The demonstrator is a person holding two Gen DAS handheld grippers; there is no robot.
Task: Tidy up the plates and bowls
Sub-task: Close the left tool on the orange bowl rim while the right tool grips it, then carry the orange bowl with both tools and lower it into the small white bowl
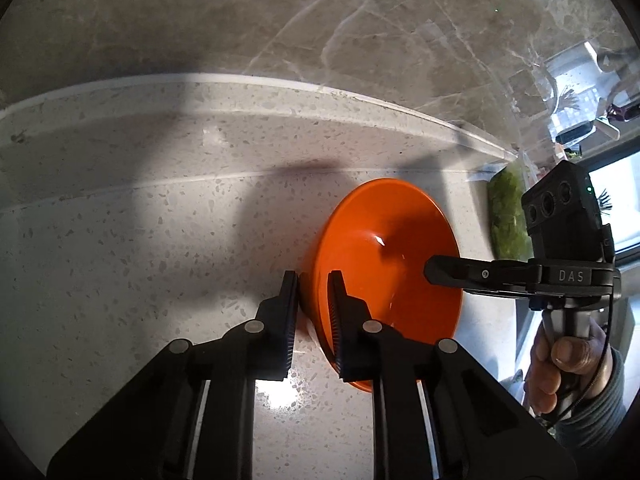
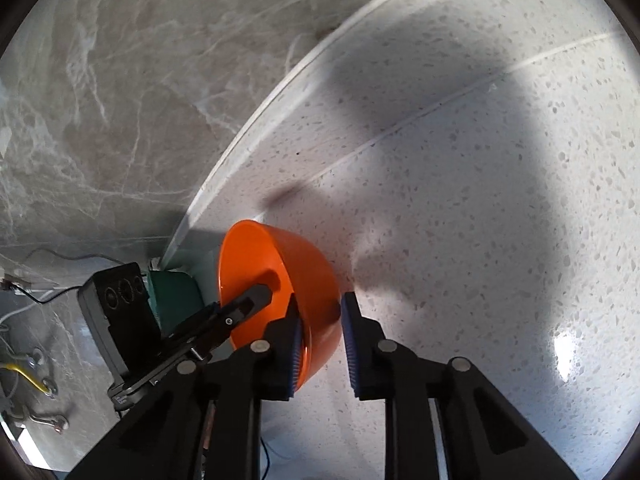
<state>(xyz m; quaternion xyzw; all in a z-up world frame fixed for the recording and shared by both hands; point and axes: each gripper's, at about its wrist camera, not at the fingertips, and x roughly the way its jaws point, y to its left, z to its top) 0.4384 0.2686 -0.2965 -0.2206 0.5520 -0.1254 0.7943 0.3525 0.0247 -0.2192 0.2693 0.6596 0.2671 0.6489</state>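
Left gripper (image 1: 314,280) clamped on bowl (image 1: 384,248) rim; right gripper (image 2: 320,300) clamped on opposite rim. Bowl on counter (image 1: 140,240).

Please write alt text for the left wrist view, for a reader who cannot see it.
The left hand-held gripper clamps the near rim of an orange bowl on a speckled white counter. The right hand-held gripper, held by a hand, grips the opposite rim.
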